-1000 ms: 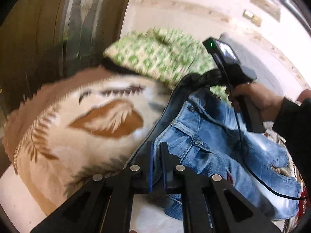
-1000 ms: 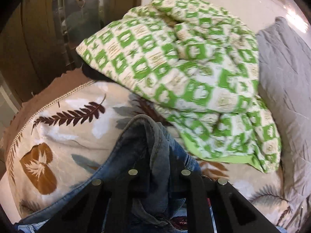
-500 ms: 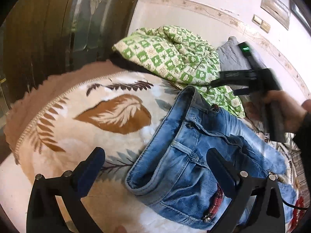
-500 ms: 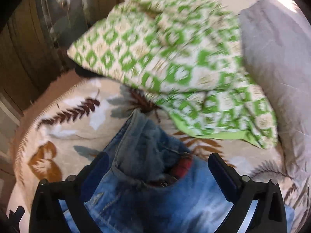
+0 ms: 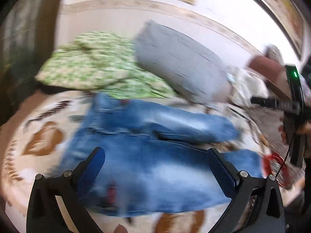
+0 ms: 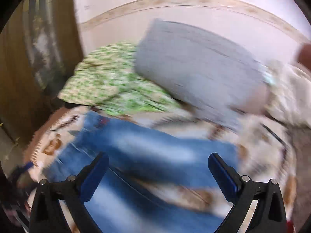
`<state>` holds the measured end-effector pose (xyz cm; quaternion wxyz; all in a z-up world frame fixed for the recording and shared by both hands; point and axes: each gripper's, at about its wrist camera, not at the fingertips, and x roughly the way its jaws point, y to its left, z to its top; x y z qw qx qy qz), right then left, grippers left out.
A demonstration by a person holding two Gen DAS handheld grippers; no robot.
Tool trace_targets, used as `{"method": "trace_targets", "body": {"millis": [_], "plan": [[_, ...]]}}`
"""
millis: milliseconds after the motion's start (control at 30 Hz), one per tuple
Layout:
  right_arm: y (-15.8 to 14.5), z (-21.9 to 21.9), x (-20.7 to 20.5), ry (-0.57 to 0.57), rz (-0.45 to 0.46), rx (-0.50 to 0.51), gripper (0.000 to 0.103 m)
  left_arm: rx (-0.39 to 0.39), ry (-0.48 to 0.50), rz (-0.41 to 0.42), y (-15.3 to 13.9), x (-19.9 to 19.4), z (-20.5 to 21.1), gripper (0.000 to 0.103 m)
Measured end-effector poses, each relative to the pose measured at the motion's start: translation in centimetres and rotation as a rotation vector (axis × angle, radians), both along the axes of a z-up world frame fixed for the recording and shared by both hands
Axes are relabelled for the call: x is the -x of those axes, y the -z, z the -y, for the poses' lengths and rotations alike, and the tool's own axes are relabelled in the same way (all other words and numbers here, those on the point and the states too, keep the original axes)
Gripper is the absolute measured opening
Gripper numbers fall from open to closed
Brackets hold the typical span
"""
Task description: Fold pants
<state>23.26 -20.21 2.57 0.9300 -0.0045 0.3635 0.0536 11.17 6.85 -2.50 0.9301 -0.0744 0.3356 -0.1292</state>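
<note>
Lying spread on the bed's leaf-print blanket [image 5: 40, 141], the pants [image 5: 147, 151] stretch waist-left, legs running rightward and not yet doubled over, probably laid out so folding can begin. Both claws hang above them empty: the left claw [image 5: 155, 167] and the right claw [image 6: 157, 172] each have jaws wide apart, nothing between. Behind lie a green patterned quilt [image 5: 93, 71] and a grey pillow [image 6: 194, 68] against a pale wall; everything is motion-blurred.
</note>
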Motion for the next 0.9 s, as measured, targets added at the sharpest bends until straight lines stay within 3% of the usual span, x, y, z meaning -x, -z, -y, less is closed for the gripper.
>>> {"method": "trace_targets", "body": {"millis": [200, 367, 500, 633, 767, 900], "plan": [[3.5, 9.1, 9.3, 0.197, -0.061, 0.005, 0.103, -0.046, 0.185, -0.058, 0.5, -1.5, 7.8, 0.103], [7.1, 13.5, 12.6, 0.254, -0.134, -0.045, 0.103, -0.14, 0.324, -0.07, 1.2, -2.4, 12.6, 0.103], [7.1, 15.4, 12.0, 0.274, -0.109, -0.096, 0.103, -0.193, 0.353, -0.038, 0.2, -3.9, 14.8, 0.103], [6.9, 16.0, 11.0, 0.27, -0.098, -0.121, 0.103, -0.199, 0.369, -0.036, -0.5, -4.9, 15.7, 0.103], [7.2, 15.8, 9.2, 0.249, -0.122, -0.114, 0.103, -0.246, 0.381, -0.041, -0.3, -6.4, 16.6, 0.103], [7.2, 15.9, 5.8, 0.247, -0.168, -0.079, 0.103, -0.29, 0.382, -0.08, 0.0, -10.4, 17.6, 0.103]]}}
